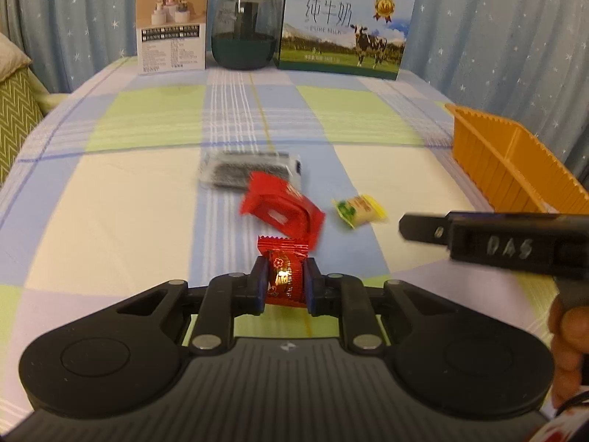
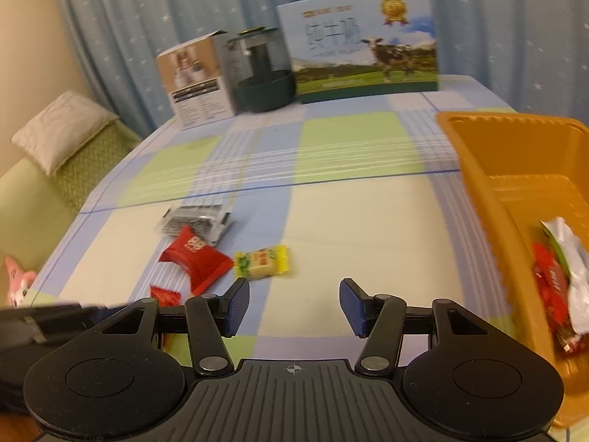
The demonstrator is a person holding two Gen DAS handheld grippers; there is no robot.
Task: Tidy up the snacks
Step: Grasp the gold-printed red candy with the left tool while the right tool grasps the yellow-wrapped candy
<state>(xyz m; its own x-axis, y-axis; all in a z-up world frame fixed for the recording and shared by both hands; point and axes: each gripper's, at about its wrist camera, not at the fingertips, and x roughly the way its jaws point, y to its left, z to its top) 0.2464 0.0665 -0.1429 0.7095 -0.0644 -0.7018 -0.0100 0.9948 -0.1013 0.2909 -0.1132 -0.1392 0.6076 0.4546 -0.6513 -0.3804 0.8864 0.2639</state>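
Gripping a small red foil candy (image 1: 285, 276) at lower centre, the left gripper (image 1: 285, 283) has its jaws pressed on the wrapper. Bare checked cloth on the desk (image 2: 368, 202) lies open ahead of the right gripper (image 2: 294, 304), whose jaws stand apart holding nothing. At right, the ribbed orange plastic basket (image 2: 478, 154) holds crinkled red and white packets (image 2: 559, 280). 3 snacks lie loose mid-frame: a glossy red pouch (image 2: 195, 258), a yellow candy (image 2: 263, 261), a grey packet (image 2: 195, 221).

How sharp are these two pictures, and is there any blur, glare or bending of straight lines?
Left wrist view: the large red packet and yellow candy are smeared by motion blur, and a bright glare spot sits on the small red candy. Right wrist view: the orange basket is soft, the milk box lettering unreadable. Both views: fisheye bends the table edges, corners go dark.
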